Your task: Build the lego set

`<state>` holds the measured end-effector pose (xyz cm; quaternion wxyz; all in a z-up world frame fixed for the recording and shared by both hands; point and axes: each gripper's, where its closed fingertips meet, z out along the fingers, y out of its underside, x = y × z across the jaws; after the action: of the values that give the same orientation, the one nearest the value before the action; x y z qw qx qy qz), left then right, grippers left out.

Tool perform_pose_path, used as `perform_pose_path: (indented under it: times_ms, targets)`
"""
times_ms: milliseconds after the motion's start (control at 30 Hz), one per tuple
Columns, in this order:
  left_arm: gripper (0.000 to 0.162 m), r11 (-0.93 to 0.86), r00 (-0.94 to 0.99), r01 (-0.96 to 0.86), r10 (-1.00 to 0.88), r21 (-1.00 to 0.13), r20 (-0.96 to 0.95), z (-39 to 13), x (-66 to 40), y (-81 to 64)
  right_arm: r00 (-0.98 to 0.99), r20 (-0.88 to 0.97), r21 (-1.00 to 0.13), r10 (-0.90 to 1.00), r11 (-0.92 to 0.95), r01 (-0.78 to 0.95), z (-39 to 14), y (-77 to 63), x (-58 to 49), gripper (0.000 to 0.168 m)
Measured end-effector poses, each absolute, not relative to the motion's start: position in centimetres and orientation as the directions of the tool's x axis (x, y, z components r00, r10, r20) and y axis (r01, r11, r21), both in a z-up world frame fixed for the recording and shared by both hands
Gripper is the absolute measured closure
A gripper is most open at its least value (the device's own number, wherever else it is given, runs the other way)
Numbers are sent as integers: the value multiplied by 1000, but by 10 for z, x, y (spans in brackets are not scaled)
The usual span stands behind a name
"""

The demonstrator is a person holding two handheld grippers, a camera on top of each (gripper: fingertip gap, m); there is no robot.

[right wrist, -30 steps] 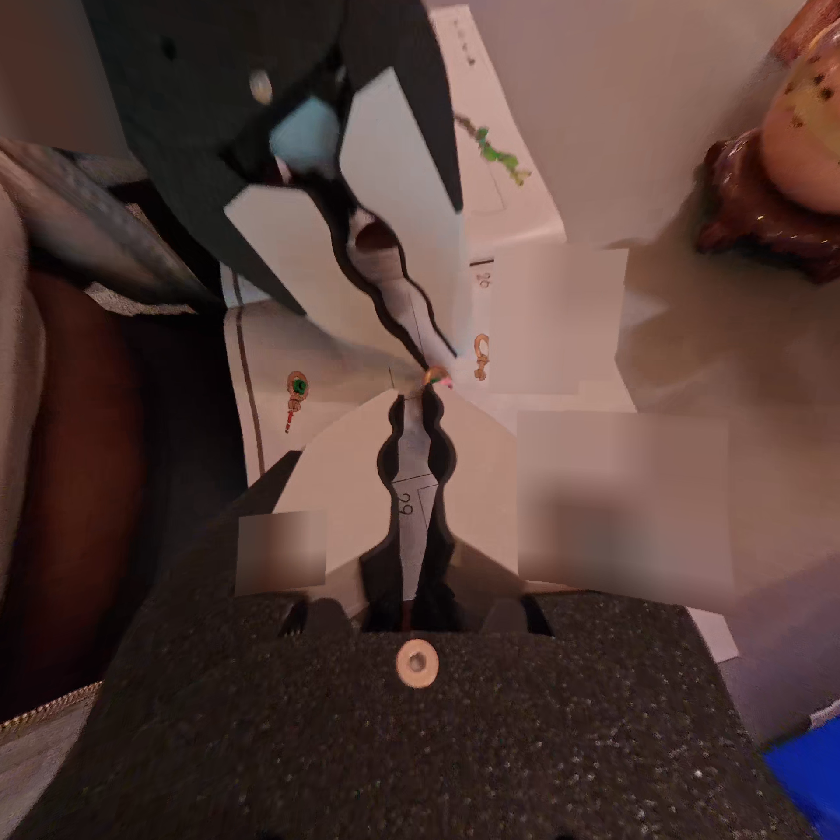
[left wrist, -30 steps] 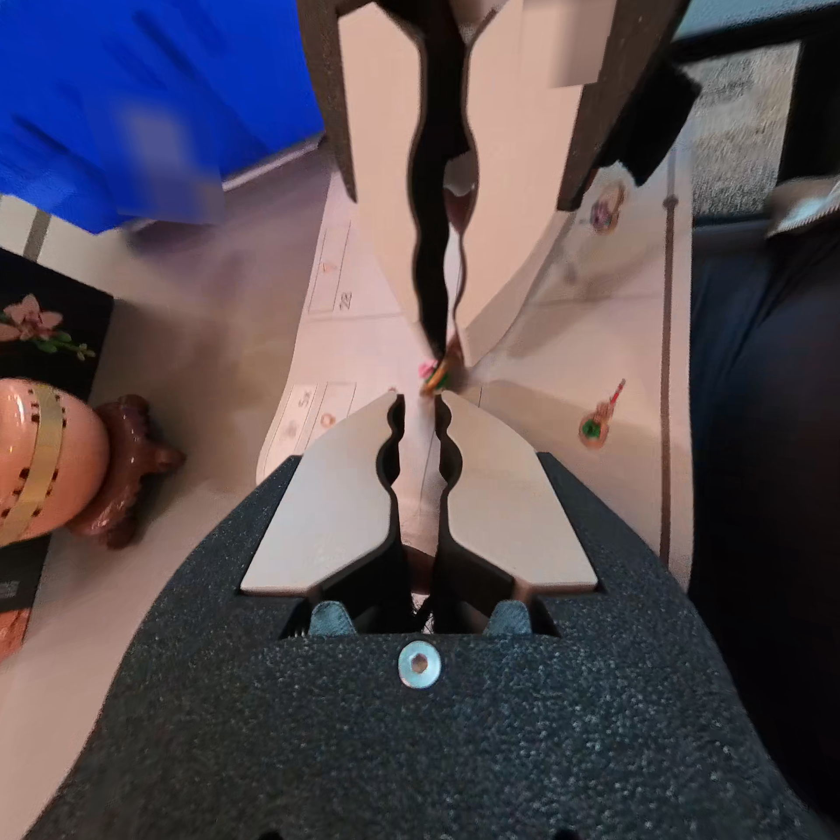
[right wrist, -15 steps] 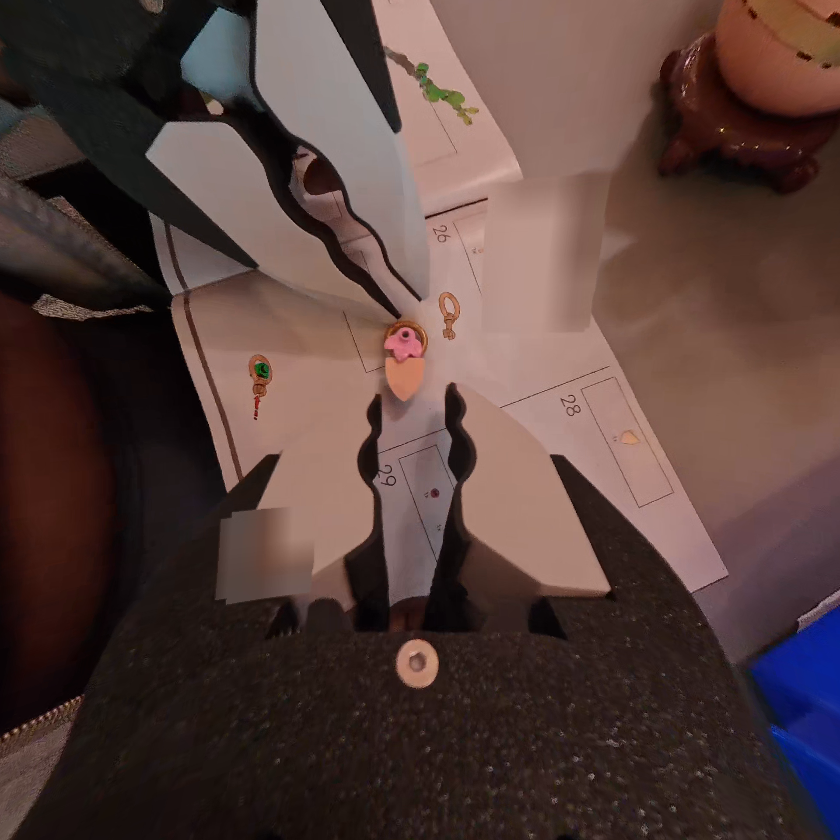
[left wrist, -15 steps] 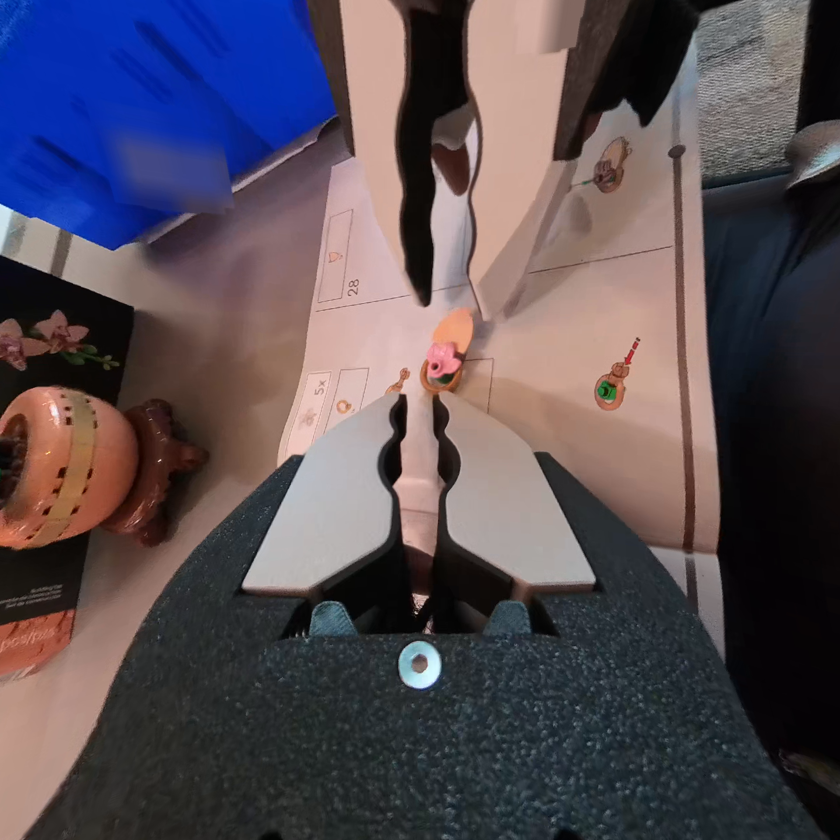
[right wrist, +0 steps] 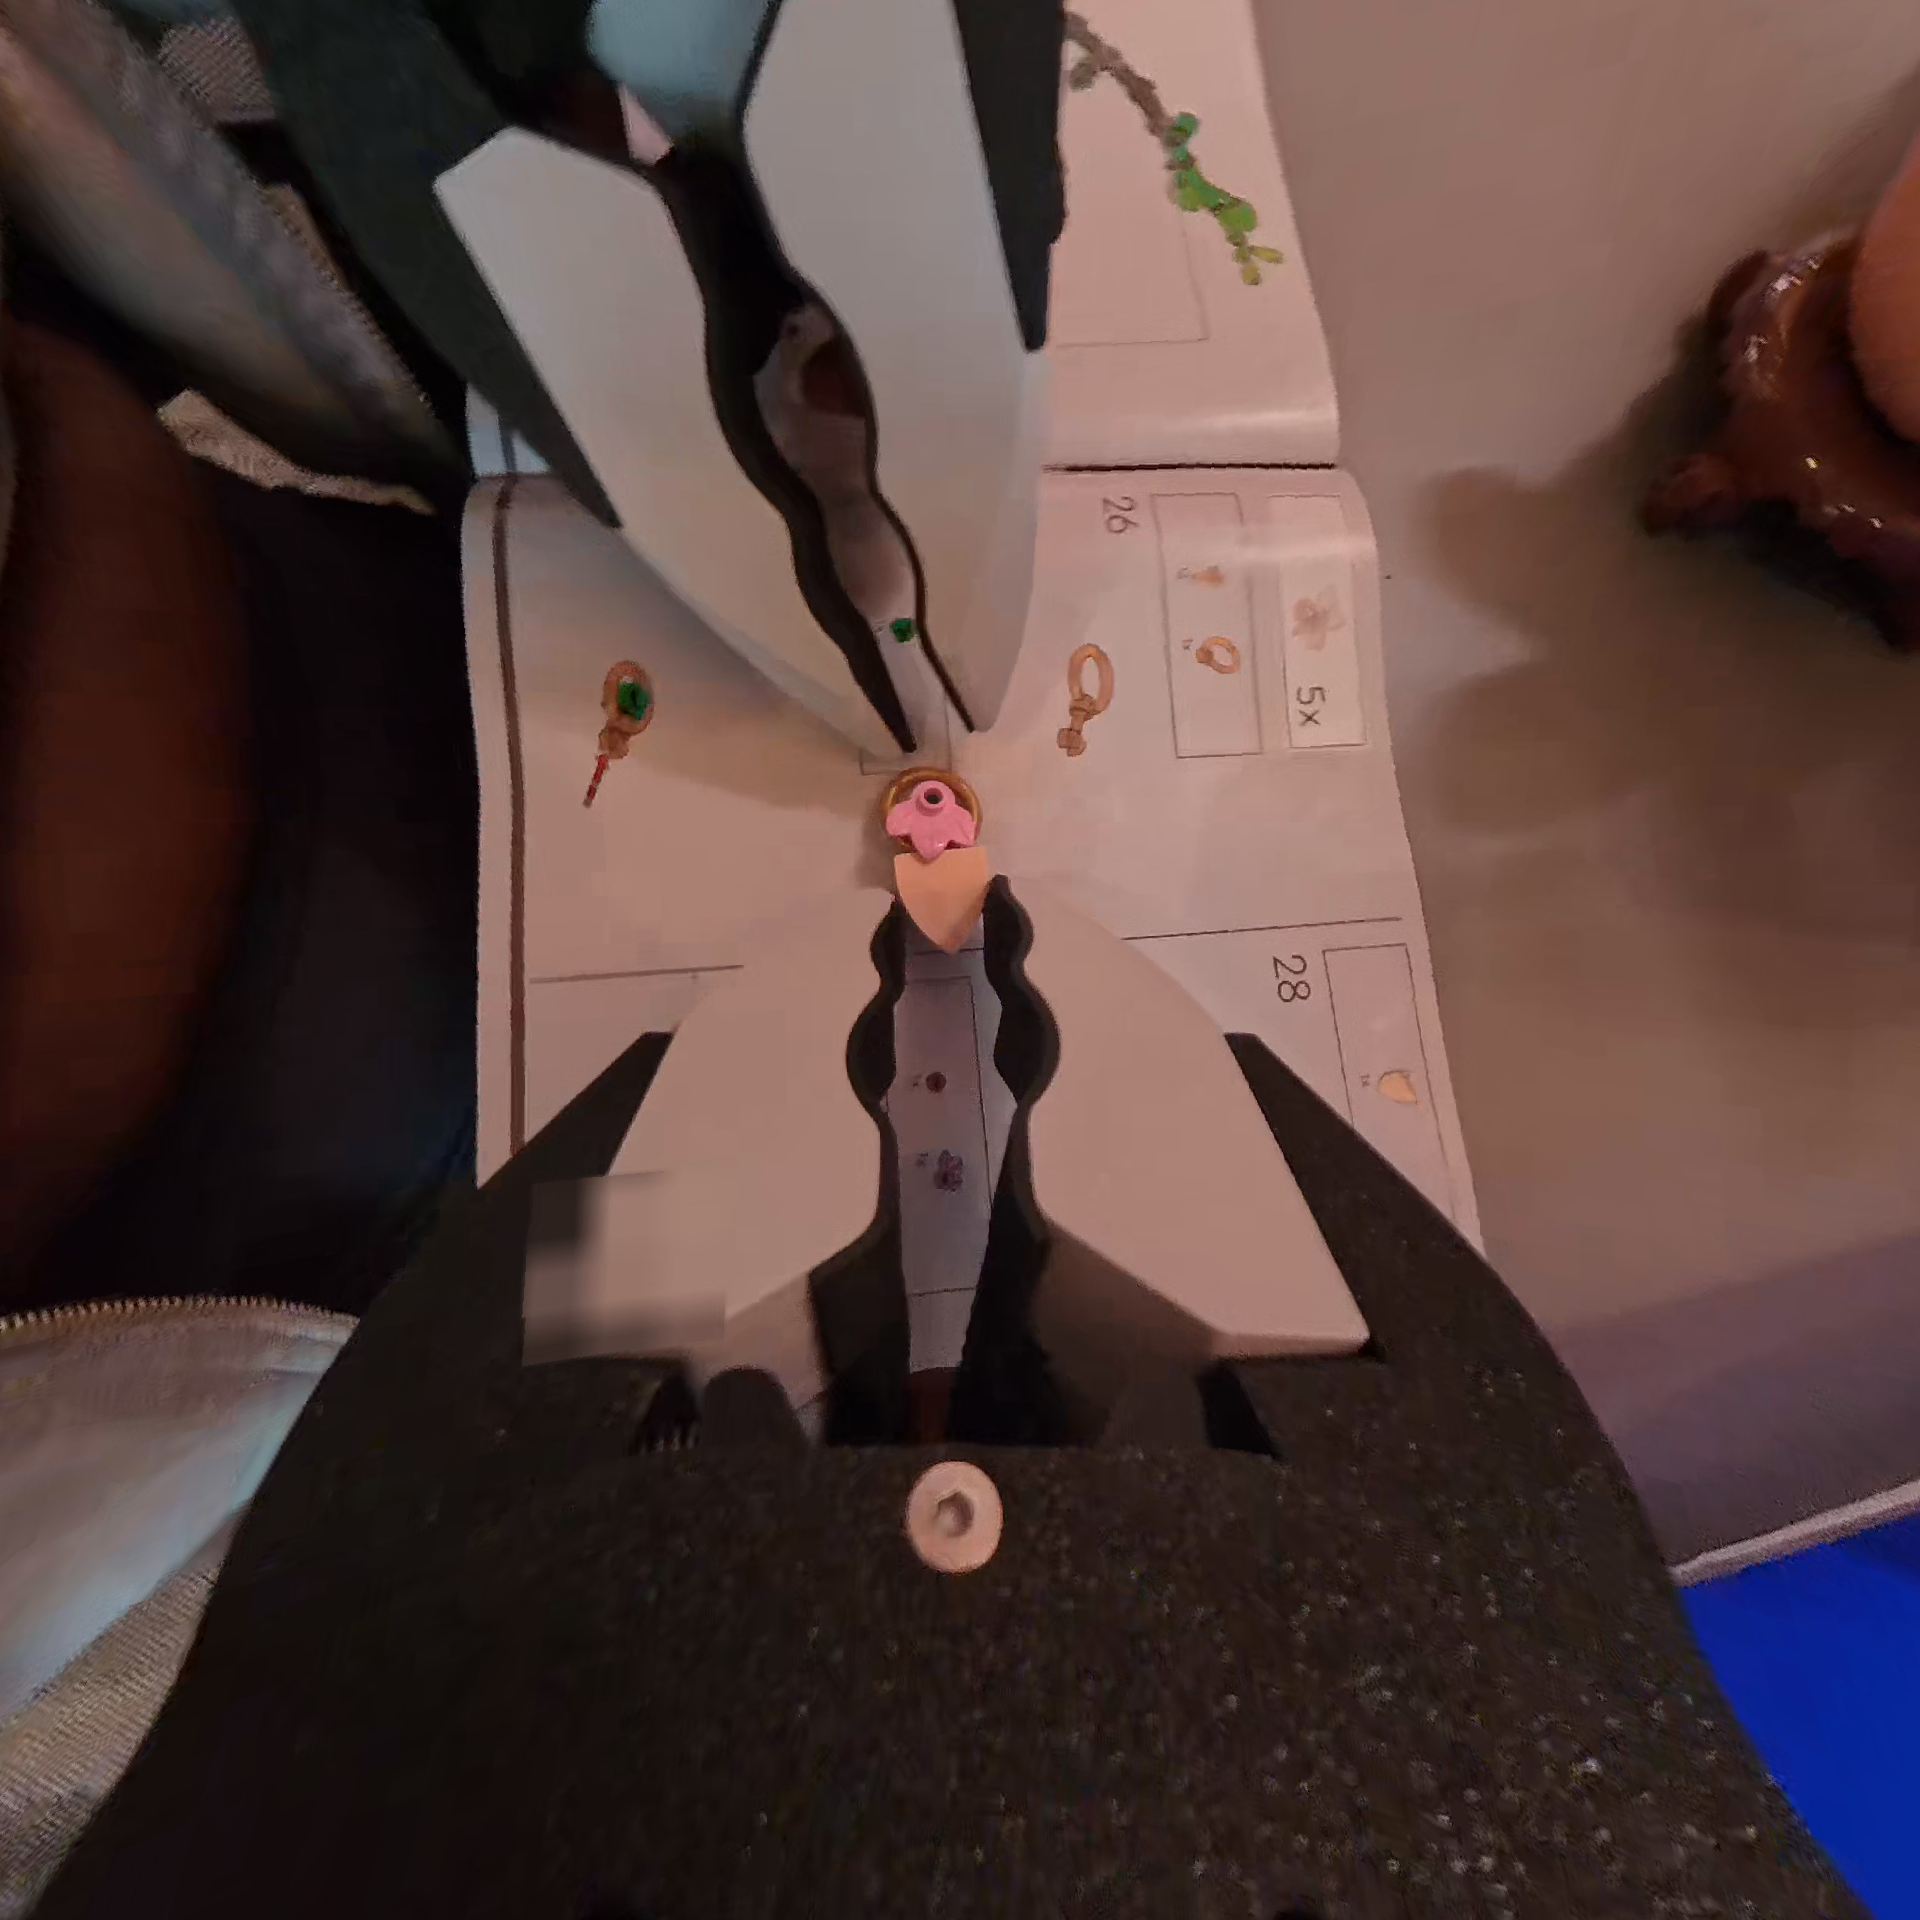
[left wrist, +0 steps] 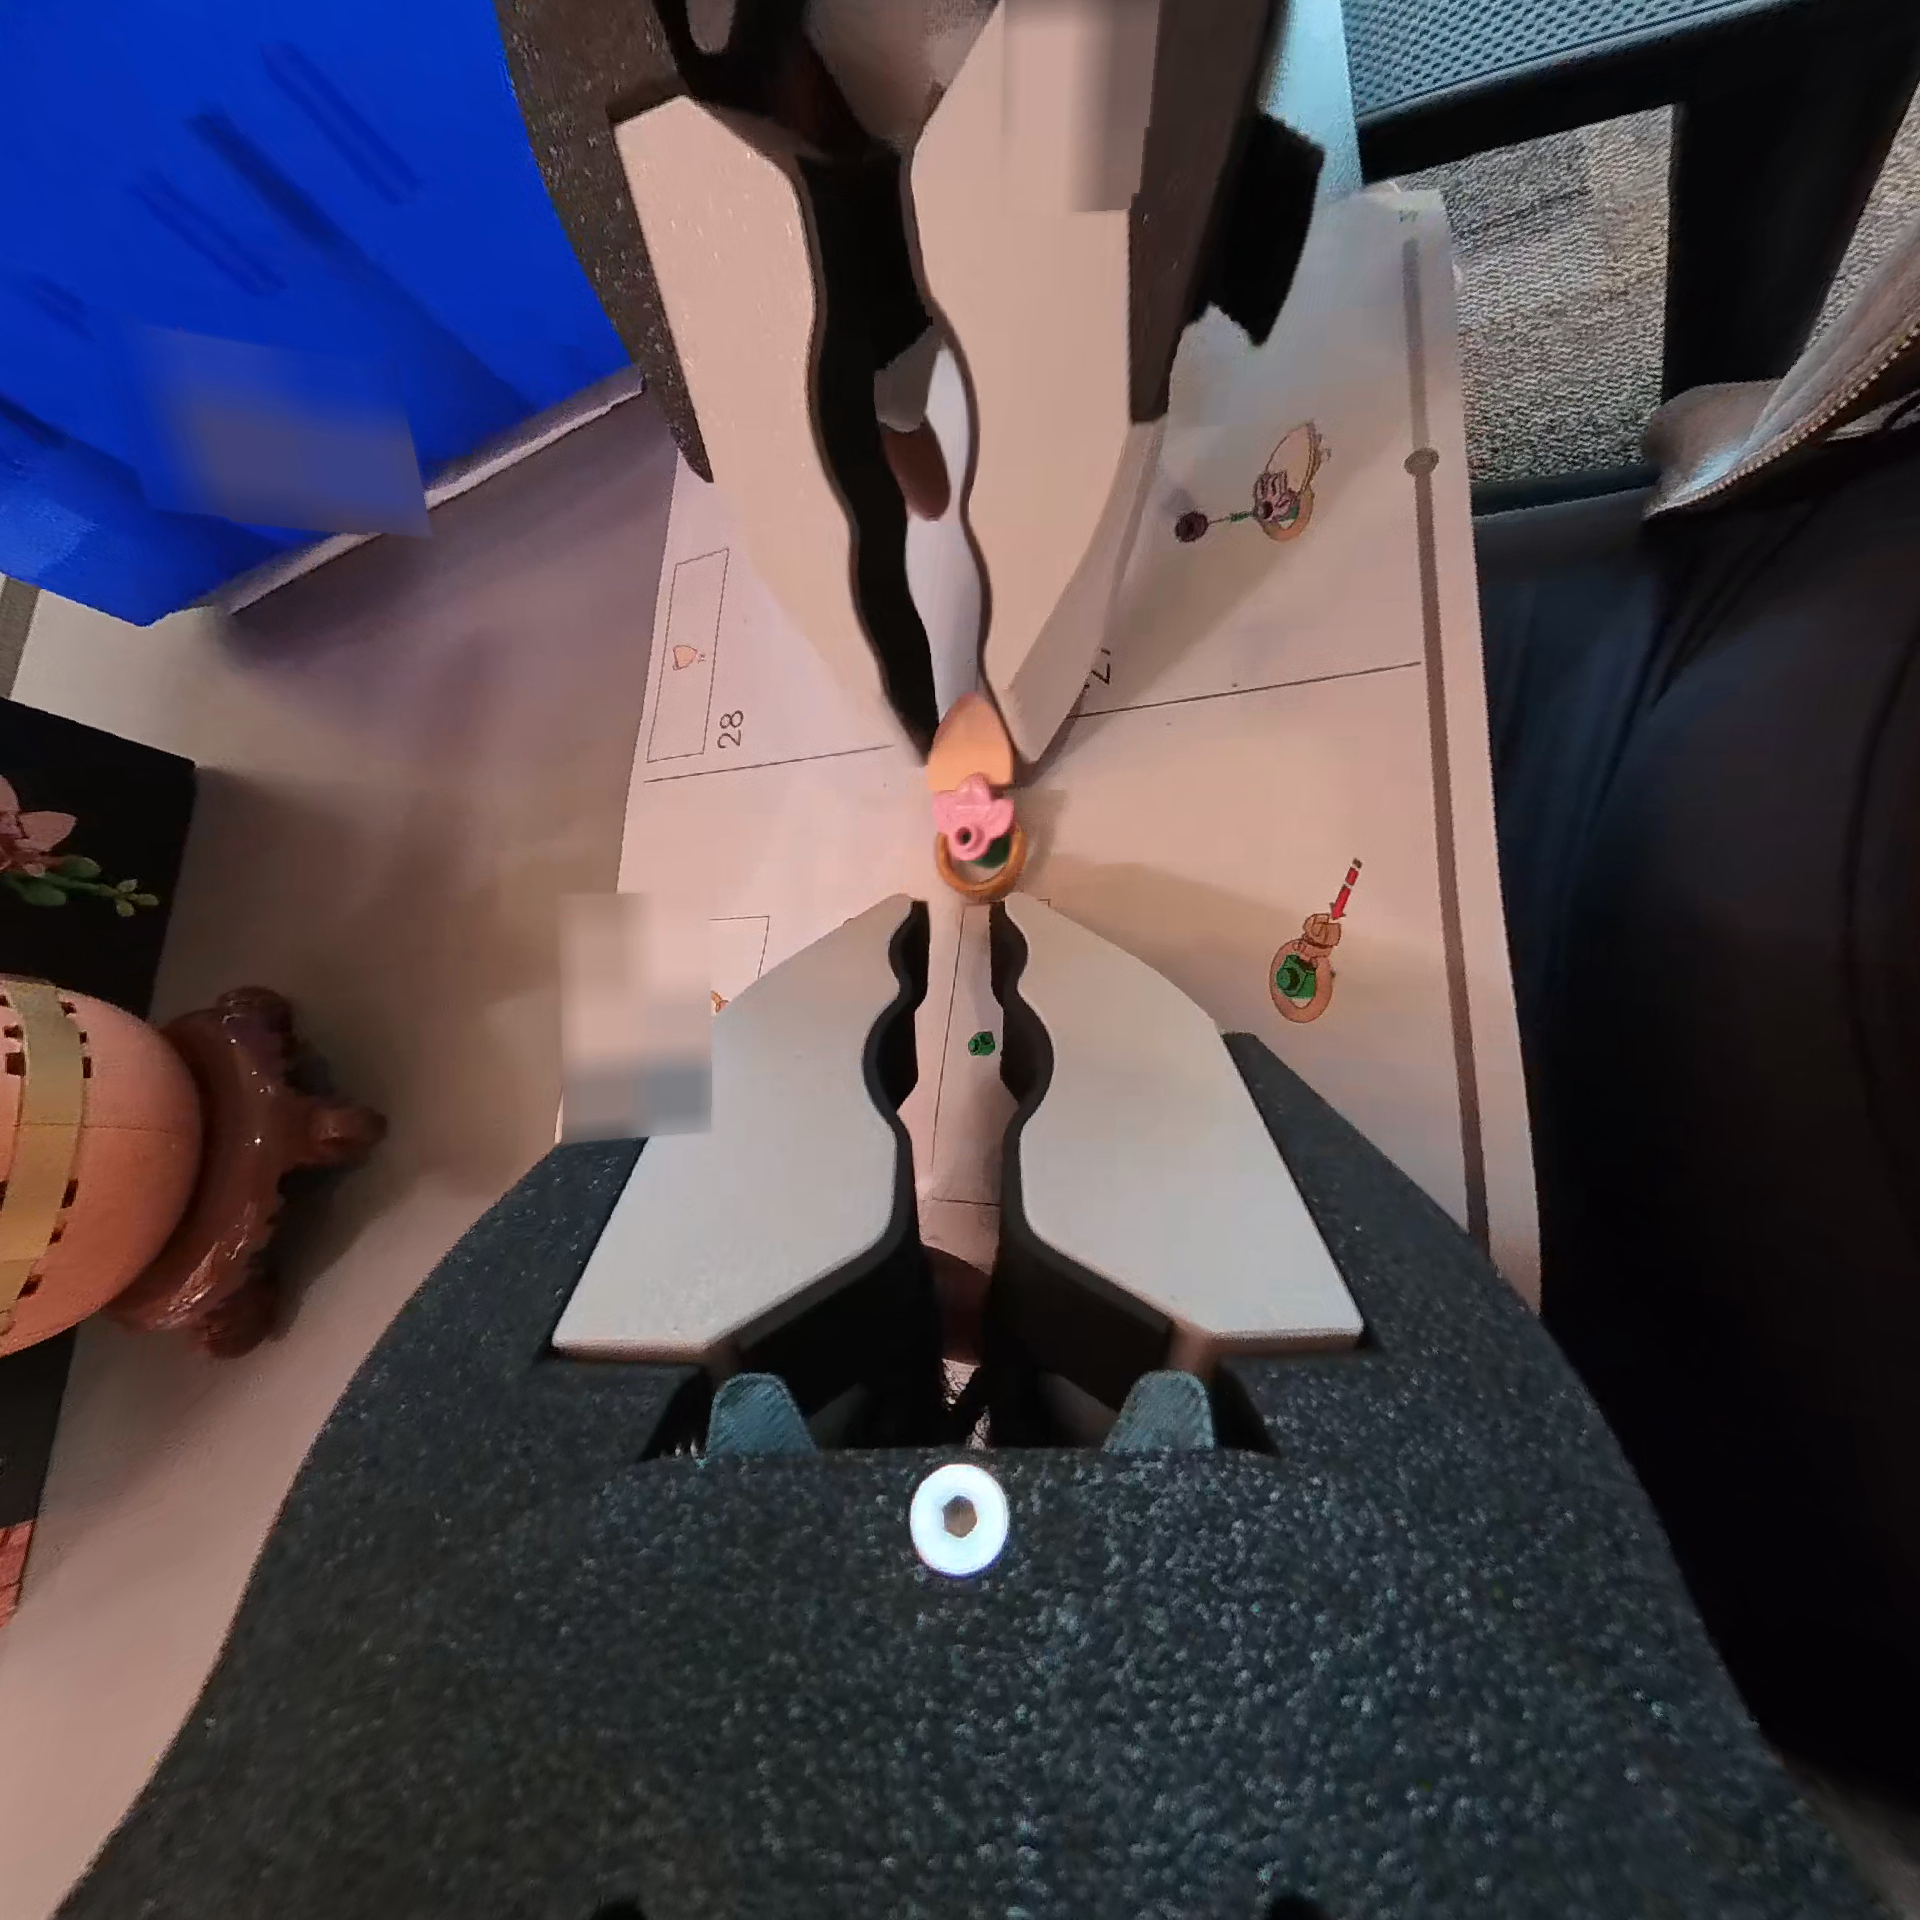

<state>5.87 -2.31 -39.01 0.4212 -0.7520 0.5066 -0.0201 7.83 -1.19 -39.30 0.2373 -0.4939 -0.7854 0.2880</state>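
On the printed instruction booklet (left wrist: 1226,790), small flower assembly (left wrist: 974,821), right tongs (right wrist: 948,914) clamping its tan petal, left tongs (left wrist: 956,920) slightly apart.

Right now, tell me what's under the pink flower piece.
A page of the open instruction booklet; whatever is printed directly beneath the flower piece is covered.

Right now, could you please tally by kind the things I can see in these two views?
Grippers: 2 (left gripper, right gripper)
Flower assembly: 1
Instruction booklet: 1
Pot model: 1
Blue bin: 1
Black orchid-print box: 1
Total: 7
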Motion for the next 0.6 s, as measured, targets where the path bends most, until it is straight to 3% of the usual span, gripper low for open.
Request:
perform_pose_path:
  times_ms: [333,600]
  targets:
    - [152,-121,474,-738,-793,-664,-383,-391,69,-23,-356,41,-673,934,289,681,-391,-7,91,145]
    - [153,-121,476,-730,-796,-673,-374,-392,73,-22,-298,35,-687,954,240,686,-393,-5,86,156]
